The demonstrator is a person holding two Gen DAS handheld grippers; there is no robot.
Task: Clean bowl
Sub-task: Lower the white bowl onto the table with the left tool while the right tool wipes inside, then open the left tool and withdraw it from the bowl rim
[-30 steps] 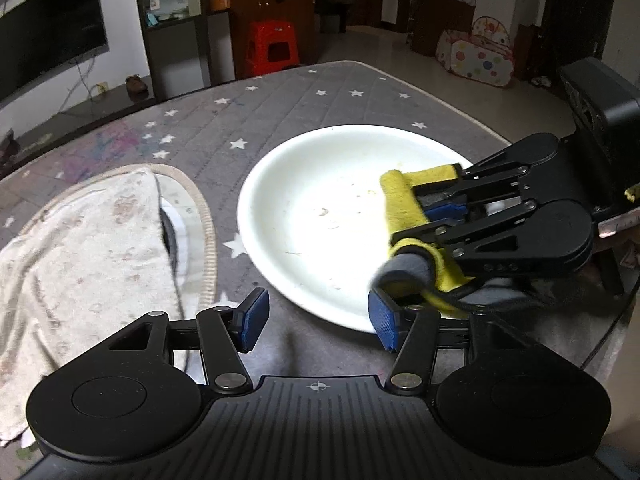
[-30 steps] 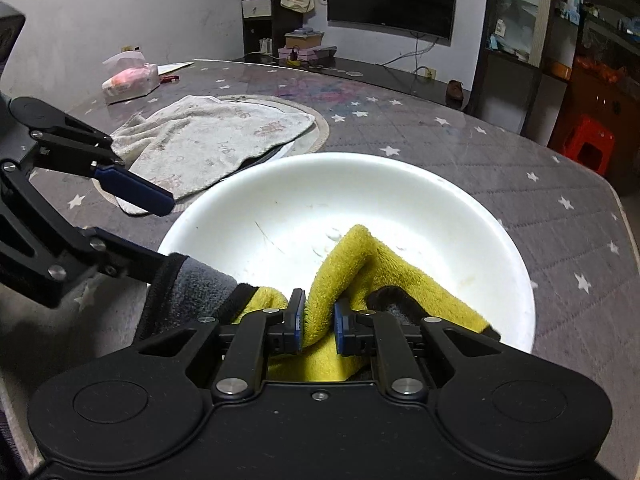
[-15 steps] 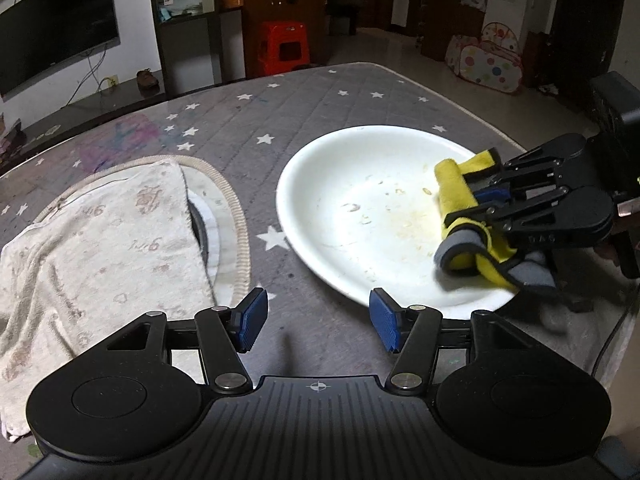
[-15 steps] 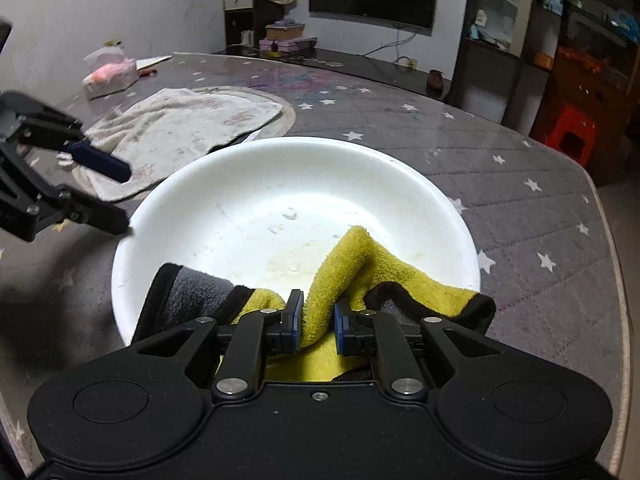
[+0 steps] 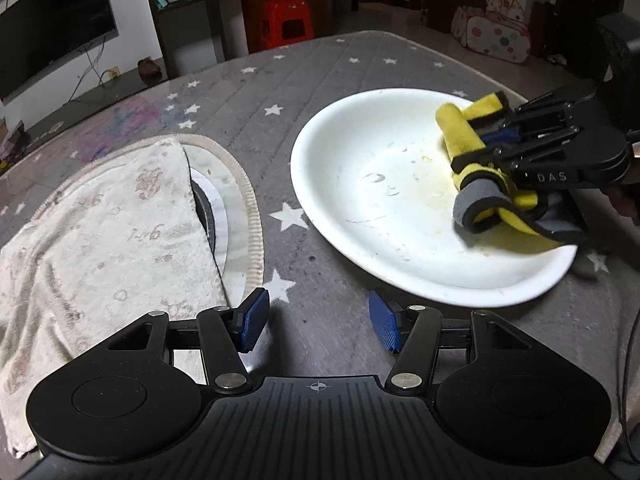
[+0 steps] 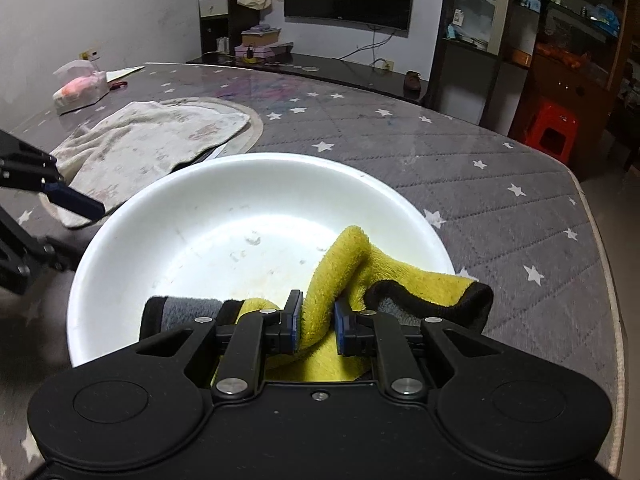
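A wide white bowl (image 5: 360, 216) (image 6: 192, 240) sits on the grey star-patterned tablecloth, with faint smears and crumbs on its floor. My right gripper (image 6: 316, 322) (image 5: 490, 142) is shut on a yellow and grey cloth (image 6: 352, 264) (image 5: 460, 136), which rests inside the bowl at its near side in the right wrist view. My left gripper (image 5: 316, 322) is open and holds nothing. It hovers over the tablecloth just outside the bowl's rim. One of its blue fingertips (image 6: 76, 202) shows at the left of the right wrist view.
A stained off-white towel (image 5: 100, 236) (image 6: 156, 144) lies over a round mat (image 5: 244, 196) left of the bowl. A tissue pack (image 6: 80, 90) sits at the far table edge. A red stool (image 5: 286, 22) stands on the floor beyond the table.
My left gripper has pulled back and away from the bowl's rim. My right gripper has shifted the cloth across the bowl toward its far right side in the left wrist view.
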